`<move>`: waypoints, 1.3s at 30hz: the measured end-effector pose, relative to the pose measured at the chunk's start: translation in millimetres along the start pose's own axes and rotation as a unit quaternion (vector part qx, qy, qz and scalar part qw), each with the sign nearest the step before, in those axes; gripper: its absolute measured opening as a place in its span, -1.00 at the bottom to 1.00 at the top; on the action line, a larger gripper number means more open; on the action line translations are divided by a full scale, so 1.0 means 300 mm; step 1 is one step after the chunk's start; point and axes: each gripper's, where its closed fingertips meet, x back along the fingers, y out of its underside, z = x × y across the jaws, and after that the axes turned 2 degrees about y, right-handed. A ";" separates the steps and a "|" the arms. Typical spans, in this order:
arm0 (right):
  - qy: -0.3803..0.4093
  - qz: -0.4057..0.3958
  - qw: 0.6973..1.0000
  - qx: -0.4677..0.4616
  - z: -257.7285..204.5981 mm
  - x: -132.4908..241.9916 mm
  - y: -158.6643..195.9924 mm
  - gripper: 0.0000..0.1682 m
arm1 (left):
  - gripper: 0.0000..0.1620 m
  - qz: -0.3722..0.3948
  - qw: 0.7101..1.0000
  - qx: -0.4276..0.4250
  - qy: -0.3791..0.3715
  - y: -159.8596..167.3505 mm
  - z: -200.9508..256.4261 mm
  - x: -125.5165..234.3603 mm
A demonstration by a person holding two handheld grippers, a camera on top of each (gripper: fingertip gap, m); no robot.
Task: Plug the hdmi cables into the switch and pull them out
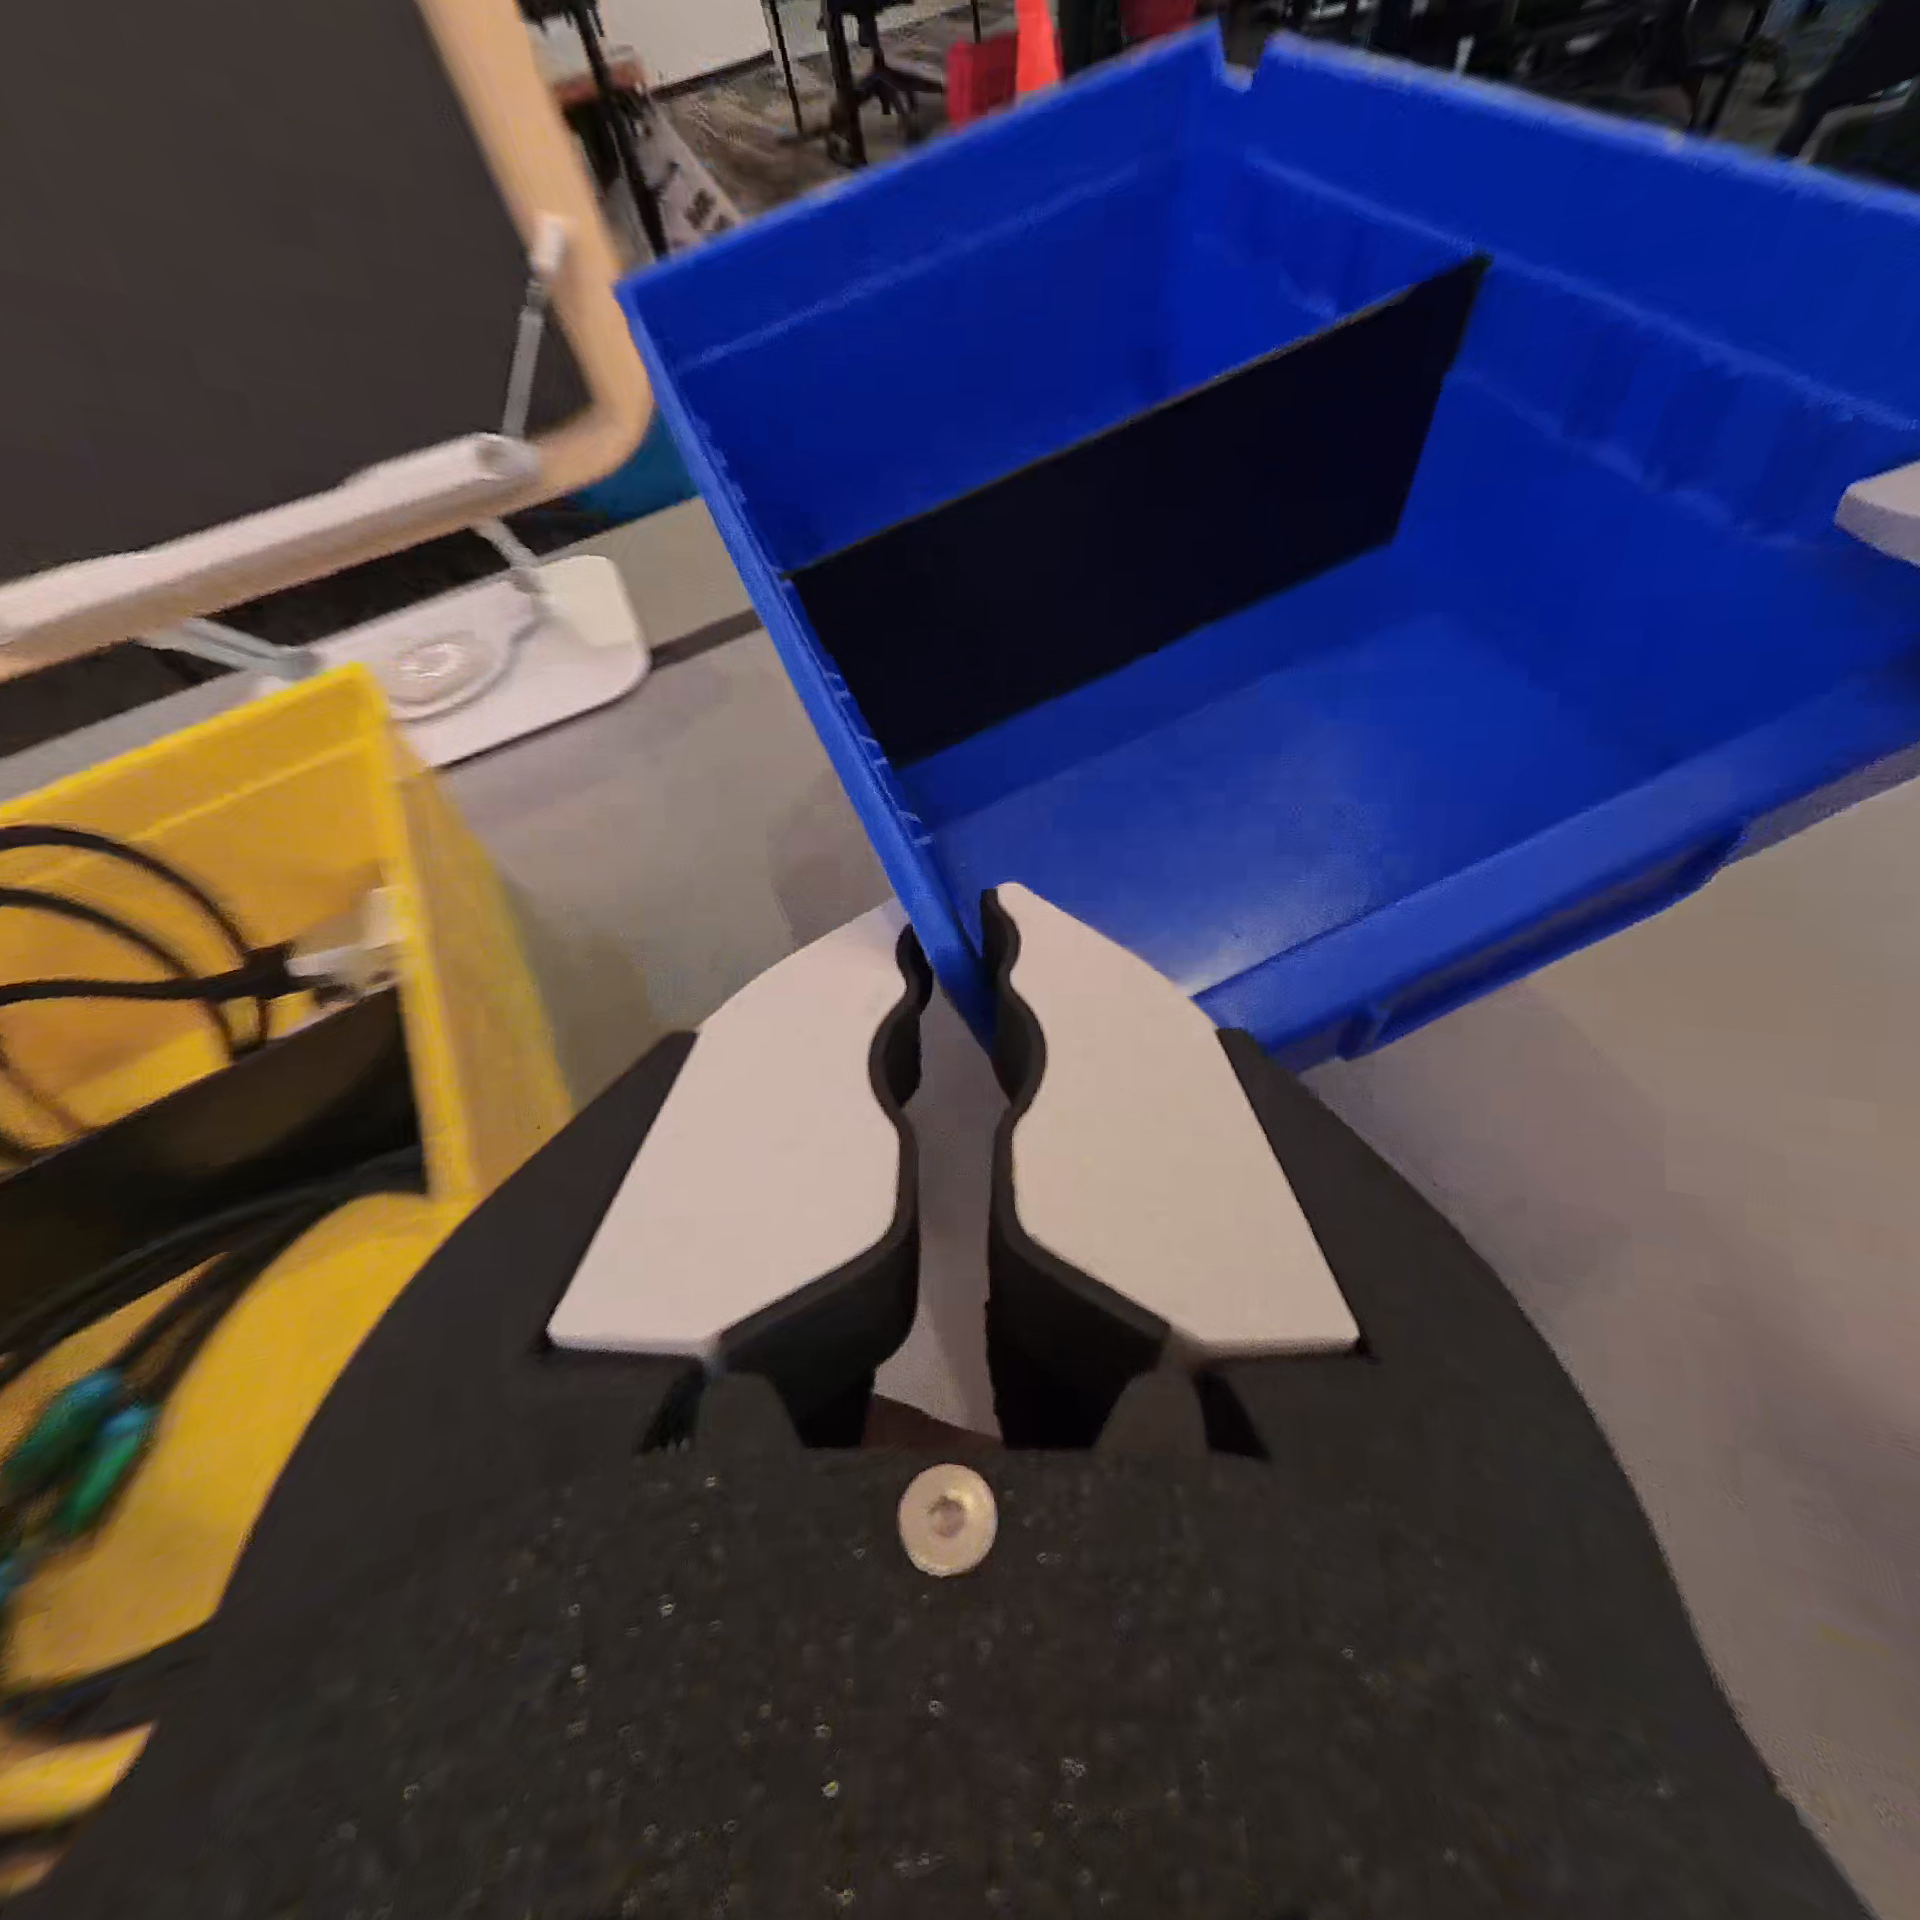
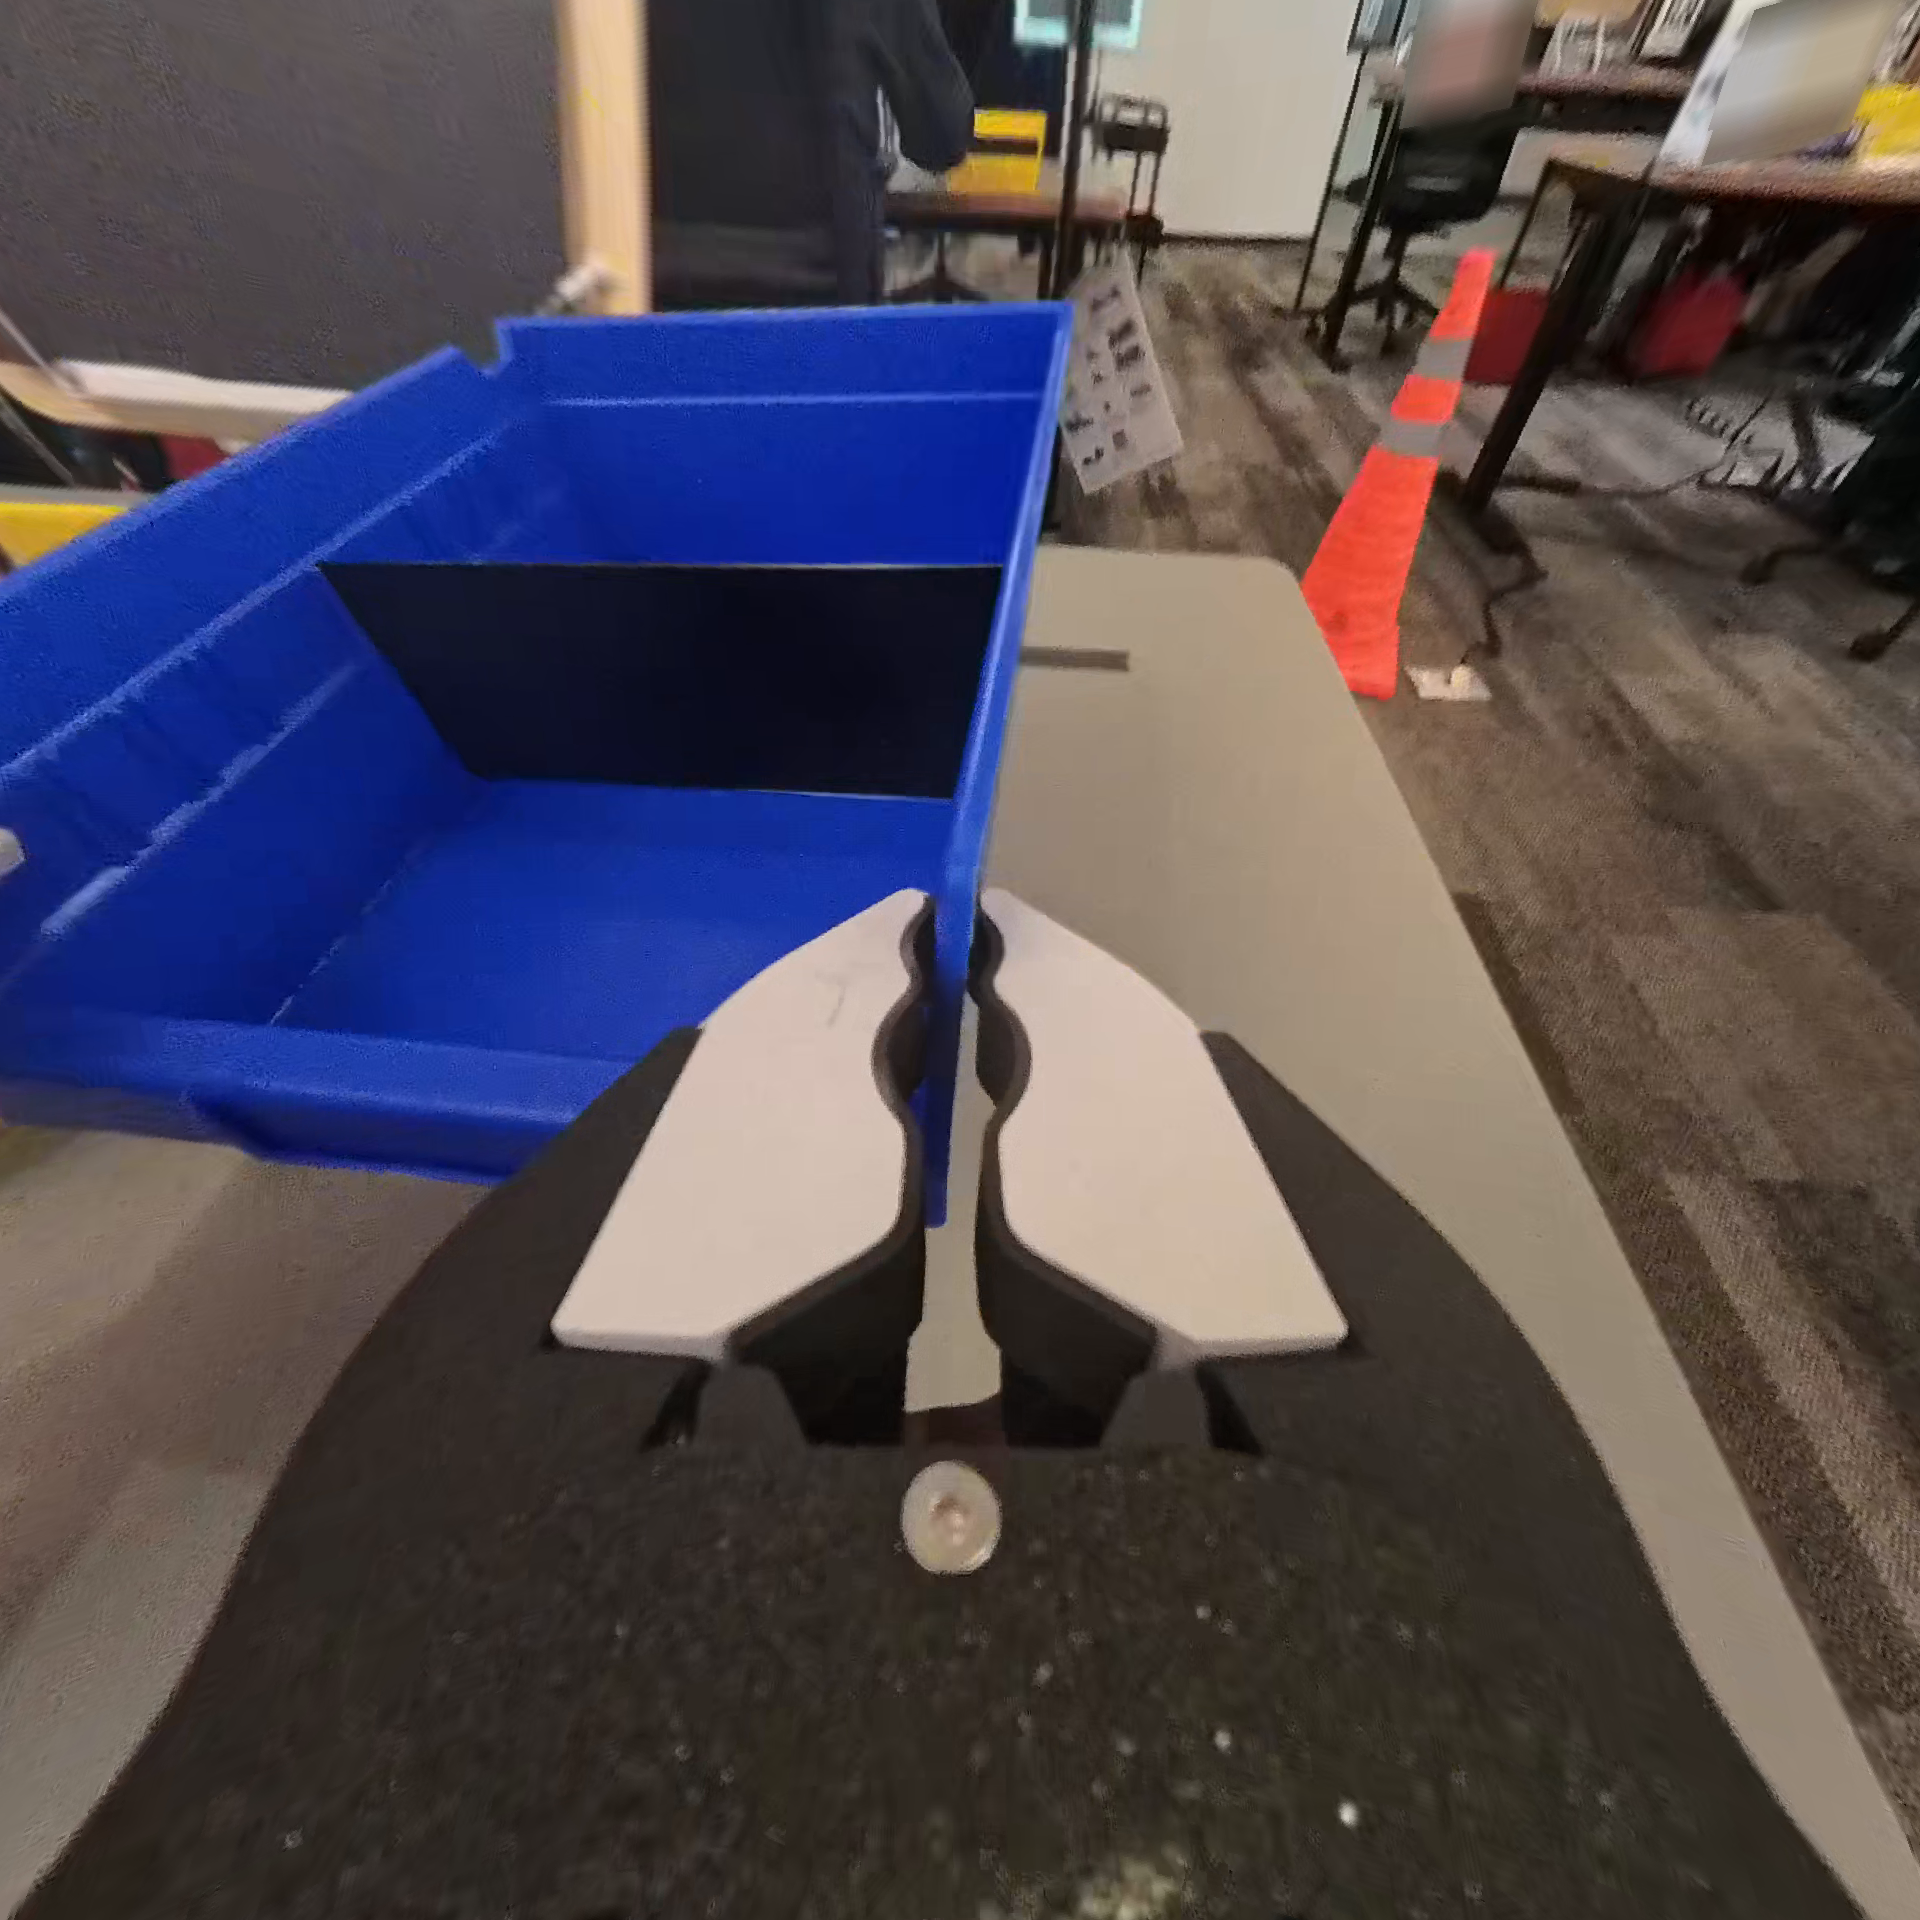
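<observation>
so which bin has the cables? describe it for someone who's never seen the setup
On the grey table, left of the big blue plastic bin held by both claws, sits a yellow plastic bin. It alone holds black cables; the blue one is empty.

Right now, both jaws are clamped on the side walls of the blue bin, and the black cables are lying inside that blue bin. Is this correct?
Not quite. Both grippers do clamp the blue bin by its side walls, but it holds only a black divider. The left wrist view shows the black cables in the yellow bin beside it.
</observation>
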 end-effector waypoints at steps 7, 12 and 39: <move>0.000 -0.018 1.000 -0.003 0.234 -0.157 0.202 -0.95 | -0.89 -0.021 1.000 0.010 0.011 0.103 0.180 -0.226; -0.041 -0.069 0.995 -0.054 0.240 -0.180 0.271 -0.95 | -0.88 -0.024 0.998 0.038 0.035 0.125 0.208 -0.233; -0.186 -0.135 0.973 0.005 -1.115 -0.130 0.192 -0.45 | -0.69 -0.061 0.984 0.144 -0.088 0.551 -0.924 0.347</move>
